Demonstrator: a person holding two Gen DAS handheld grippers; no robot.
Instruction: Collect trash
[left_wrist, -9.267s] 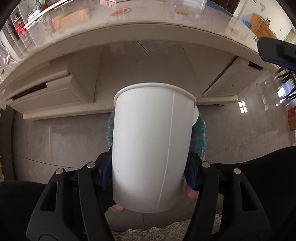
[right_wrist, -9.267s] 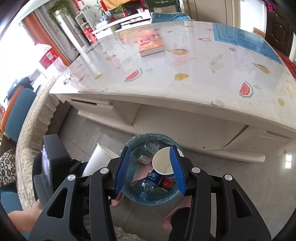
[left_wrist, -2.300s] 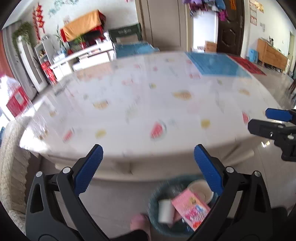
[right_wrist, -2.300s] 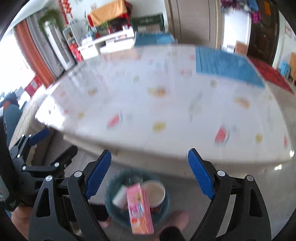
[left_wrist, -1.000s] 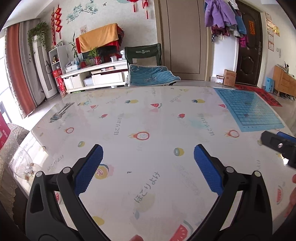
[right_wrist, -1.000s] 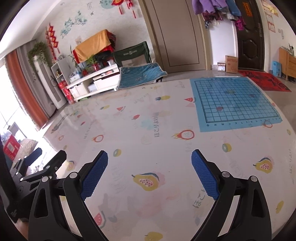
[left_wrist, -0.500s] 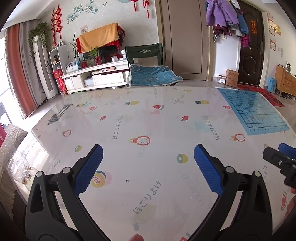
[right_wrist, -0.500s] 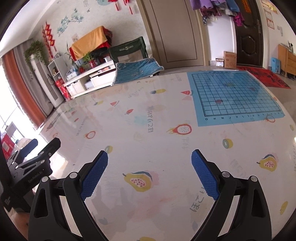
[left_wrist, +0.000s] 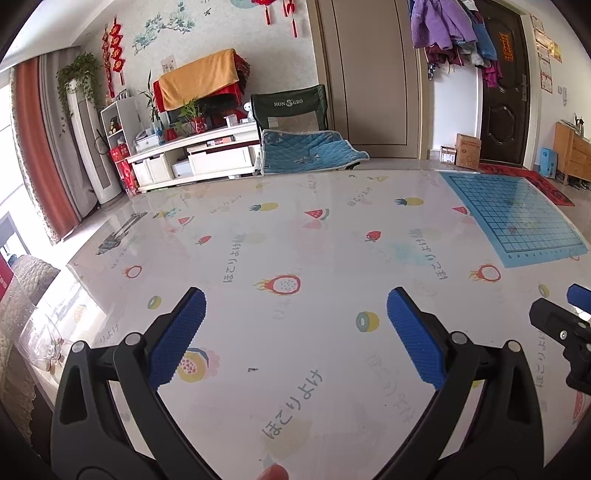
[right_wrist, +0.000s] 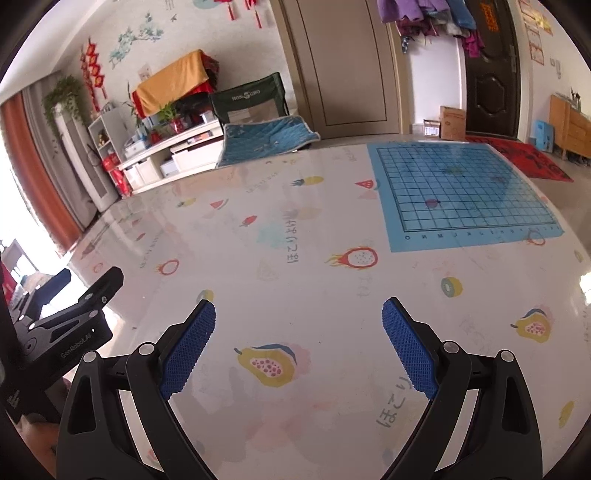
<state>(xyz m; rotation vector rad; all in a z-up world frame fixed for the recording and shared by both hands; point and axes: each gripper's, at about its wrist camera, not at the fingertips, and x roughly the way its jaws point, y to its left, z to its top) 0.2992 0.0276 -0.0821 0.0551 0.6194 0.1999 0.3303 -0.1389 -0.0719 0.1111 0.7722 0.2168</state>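
Observation:
My left gripper is open over the table, with nothing between its blue pads. My right gripper is open too, hovering above the same fruit-print tabletop with nothing held. In the left wrist view part of the right gripper shows at the right edge. The left gripper appears at the left edge of the right wrist view. No trash item and no waste bin is in view.
A blue grid mat lies on the table's far right. A green folding chair with a blue quilted cushion stands behind the table. A clear glass dish sits near the left edge.
Both grippers rose from the bin under the table to above the tabletop. In the last second the views barely shifted, and both grippers stayed open.

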